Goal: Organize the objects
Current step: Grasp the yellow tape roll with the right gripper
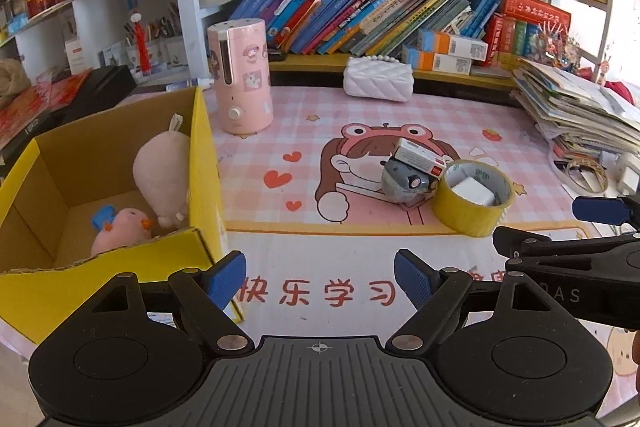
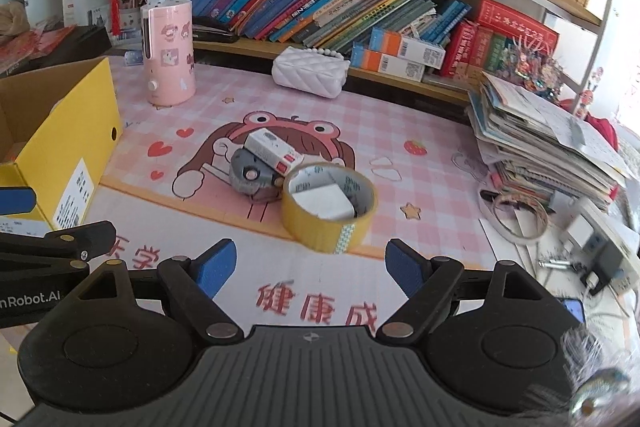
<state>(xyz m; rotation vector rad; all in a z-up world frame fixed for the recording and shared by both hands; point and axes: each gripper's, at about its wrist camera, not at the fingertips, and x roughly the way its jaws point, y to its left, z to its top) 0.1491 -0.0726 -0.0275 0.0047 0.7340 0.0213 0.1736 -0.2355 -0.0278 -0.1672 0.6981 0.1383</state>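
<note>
Blue-padded, the left gripper [image 1: 320, 281] stands with its jaws apart and nothing between them, over the printed pink desk mat [image 1: 400, 115]. Beside it the right gripper [image 2: 310, 267] is likewise spread and empty. Just ahead of the right gripper lies a yellow tape roll [image 2: 328, 213], flat on the mat, with a white block [image 2: 326, 203] sitting inside its ring. Touching the roll's far side is a grey gadget [image 2: 248, 177], and a white carton [image 2: 272, 149] rests tilted on top of it. Left of the left gripper, the yellow cardboard box [image 1: 202, 155] holds two pink plush toys [image 1: 160, 175].
</note>
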